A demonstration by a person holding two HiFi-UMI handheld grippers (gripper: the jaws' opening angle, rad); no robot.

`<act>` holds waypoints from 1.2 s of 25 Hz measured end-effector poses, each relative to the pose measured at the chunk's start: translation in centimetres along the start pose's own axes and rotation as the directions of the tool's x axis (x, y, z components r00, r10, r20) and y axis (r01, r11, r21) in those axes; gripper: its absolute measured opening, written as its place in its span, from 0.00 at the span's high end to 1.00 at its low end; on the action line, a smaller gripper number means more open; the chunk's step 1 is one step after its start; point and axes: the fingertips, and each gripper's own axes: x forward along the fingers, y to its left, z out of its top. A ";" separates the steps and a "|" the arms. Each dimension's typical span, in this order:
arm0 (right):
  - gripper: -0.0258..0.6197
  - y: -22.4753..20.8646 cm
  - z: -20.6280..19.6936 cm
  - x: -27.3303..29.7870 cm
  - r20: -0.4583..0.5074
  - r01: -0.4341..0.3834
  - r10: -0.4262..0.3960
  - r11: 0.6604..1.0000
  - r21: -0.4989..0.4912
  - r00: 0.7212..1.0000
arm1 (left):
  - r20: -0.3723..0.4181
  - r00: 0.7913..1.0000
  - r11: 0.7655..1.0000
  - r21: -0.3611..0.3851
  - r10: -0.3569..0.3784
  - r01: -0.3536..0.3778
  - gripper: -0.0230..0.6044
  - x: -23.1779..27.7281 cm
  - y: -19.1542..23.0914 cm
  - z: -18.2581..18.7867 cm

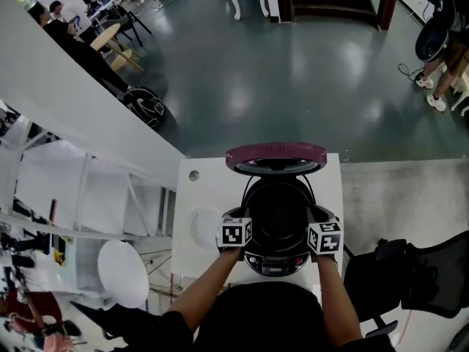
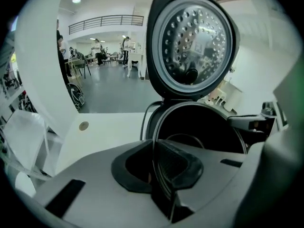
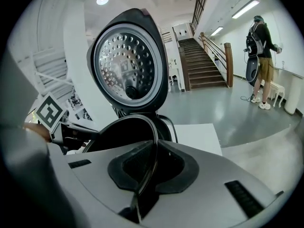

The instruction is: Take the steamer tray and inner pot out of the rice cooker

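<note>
Nearest the camera, the person's two forearms reach forward over the front of the rice cooker (image 1: 277,261), which stands on a white surface (image 1: 198,189). The left hand-held gripper (image 2: 154,167) is closed on the thin metal rim of the inner pot (image 2: 199,132), with one dark pad on the inside of the rim and the other on the outside. The right hand-held gripper (image 3: 149,167) is clamped on the same rim at the opposite side, with the rim running upright between its pads. The inner pot sits in the rice cooker's body, its inside dark, held at left and right. I cannot tell whether a steamer tray sits in it.

Behind the pot the lid (image 1: 276,156) stands open and upright, showing its round, dimpled metal inner plate to both gripper views. A small round plug (image 1: 193,174) is set in the surface near its far left corner. A black chair (image 1: 410,277) stands just right of the surface. Beyond lies a glossy grey floor (image 1: 293,72), with a staircase (image 3: 199,65) at the far end and a person (image 3: 261,65) standing by the right wall.
</note>
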 end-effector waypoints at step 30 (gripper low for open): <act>0.93 2.7 7.5 -7.7 0.215 -0.140 0.132 0.990 0.022 0.968 | 0.328 0.943 0.991 -0.133 0.062 -0.019 0.92 -11.9 -2.0 6.0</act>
